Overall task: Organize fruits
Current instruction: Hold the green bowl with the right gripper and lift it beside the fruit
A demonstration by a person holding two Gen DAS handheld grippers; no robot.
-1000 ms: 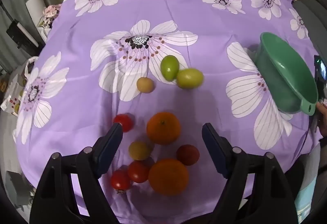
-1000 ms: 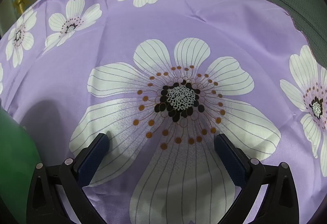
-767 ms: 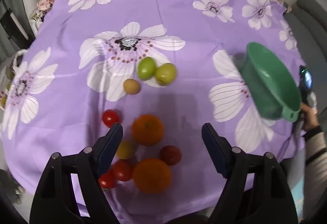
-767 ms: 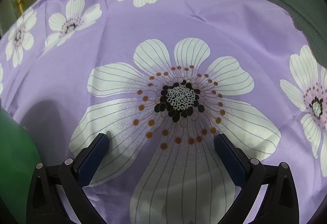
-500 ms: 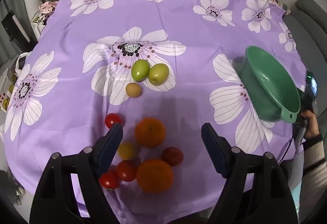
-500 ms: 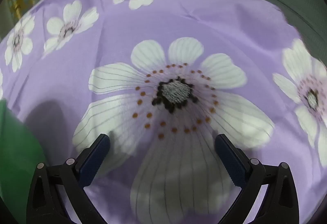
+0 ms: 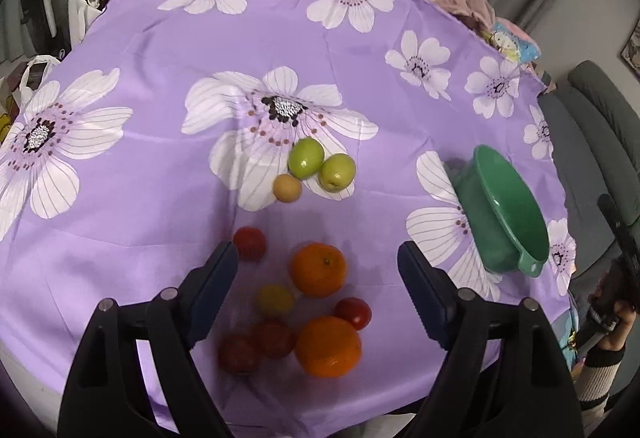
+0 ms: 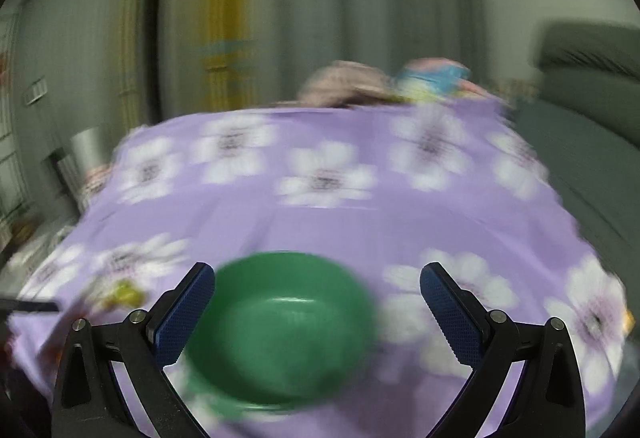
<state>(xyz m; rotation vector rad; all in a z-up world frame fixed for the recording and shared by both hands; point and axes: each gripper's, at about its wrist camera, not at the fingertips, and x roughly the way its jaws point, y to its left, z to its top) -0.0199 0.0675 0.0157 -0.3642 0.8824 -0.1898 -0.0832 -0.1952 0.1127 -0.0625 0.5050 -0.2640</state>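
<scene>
**Both tongs released, fruit loose on cloth, bowl has nothing in it**

Left gripper (image 7: 318, 288) hangs above the fruit cluster, jaws spread wide, nothing between them. Right gripper (image 8: 318, 302) likewise spread and holding nothing; its view is badly motion-blurred.

Fruit sits on the purple floral tablecloth (image 7: 160, 58):
- two green fruits (image 7: 306, 158) (image 7: 337, 172) touching, a small tan fruit (image 7: 287, 188) just beside them
- nearer the left gripper: two oranges (image 7: 317, 269) (image 7: 328, 346), a yellowish fruit (image 7: 275, 300), four red tomatoes (image 7: 249, 243) (image 7: 353, 313) (image 7: 273, 338) (image 7: 238, 355)

Green bowl (image 7: 516, 206) stands well apart from the fruit, near the cloth's right edge, handle tab toward the camera. In the right wrist view the bowl (image 8: 280, 330) appears low between the jaws, but blur prevents judging height above it.
</scene>
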